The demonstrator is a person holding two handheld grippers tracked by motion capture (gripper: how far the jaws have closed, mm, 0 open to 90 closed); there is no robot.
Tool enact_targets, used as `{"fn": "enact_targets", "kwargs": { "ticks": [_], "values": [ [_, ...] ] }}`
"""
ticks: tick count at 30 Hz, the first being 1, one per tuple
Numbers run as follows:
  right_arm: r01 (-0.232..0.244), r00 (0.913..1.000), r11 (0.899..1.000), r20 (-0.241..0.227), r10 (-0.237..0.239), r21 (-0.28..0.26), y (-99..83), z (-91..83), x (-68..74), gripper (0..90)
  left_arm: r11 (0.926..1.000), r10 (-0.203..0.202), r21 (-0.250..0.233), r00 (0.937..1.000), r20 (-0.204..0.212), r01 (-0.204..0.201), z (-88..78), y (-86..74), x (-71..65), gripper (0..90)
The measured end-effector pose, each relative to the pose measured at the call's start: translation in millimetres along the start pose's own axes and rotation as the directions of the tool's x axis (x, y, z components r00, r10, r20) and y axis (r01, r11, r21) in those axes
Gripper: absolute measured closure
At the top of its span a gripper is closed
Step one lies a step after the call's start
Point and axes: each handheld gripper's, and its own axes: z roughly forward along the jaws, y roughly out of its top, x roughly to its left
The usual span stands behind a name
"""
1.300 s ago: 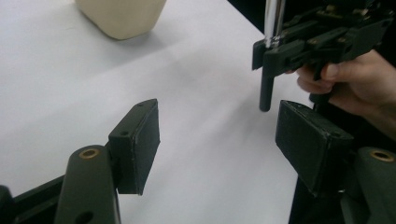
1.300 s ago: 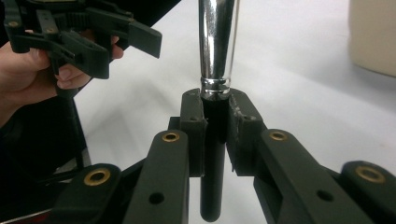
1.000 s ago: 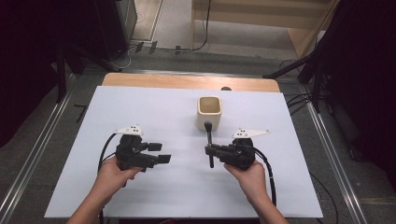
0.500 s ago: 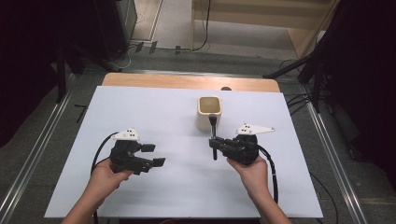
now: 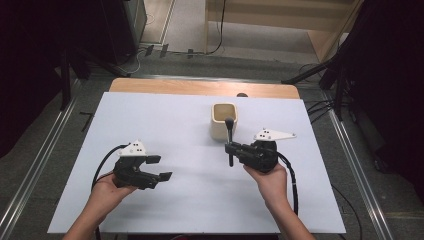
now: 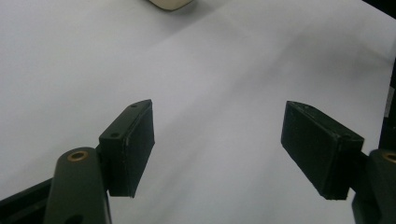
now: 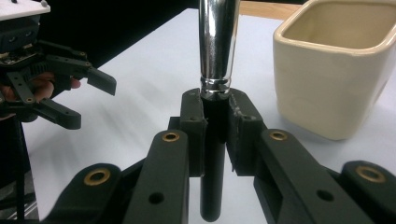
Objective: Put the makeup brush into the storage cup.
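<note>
Surface: a white sheet (image 5: 190,125) was spread over a wooden table (image 5: 200,88), with grey floor and metal rails seen around it.
Left gripper: the left gripper (image 5: 159,168) was held low over the near left part of the sheet; its jaws, which had just been opening, stood wide apart with nothing but bare sheet between them, as was seen in the left gripper view (image 6: 219,154).
Right gripper: the right gripper (image 5: 231,148) was held at the near right, its jaws clamped on the black handle of a brush (image 7: 217,70).
Brush: it was held roughly upright between the pads (image 7: 194,126), its silver ferrule rising above them and its black handle end hanging below; in the high view the brush (image 5: 230,135) was seen just in front of the cup.
Cup: a cream square cup (image 5: 223,120) stood upright on the sheet beyond the right gripper, near the far edge, apart from the brush.
Background: dark equipment and cables were seen beyond the table.
</note>
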Motion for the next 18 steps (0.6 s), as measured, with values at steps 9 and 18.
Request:
{"fn": "enact_targets", "kwargs": {
  "ticks": [9,18],
  "values": [
    [0.004,0.9999,1.0,0.015,-0.004,-0.014,6.2,-1.7,-3.0,79.3,0.9984,0.052,-0.019,0.9985,-0.012,-0.053,-8.8,-7.8,0.7,24.3],
    [0.023,0.9989,0.999,0.042,-0.021,-0.036,15.8,-2.9,-4.5,79.3,0.9972,0.075,-0.001,0.9966,-0.034,-0.075,-14.6,-19.8,0.8,23.5]
  ]
}}
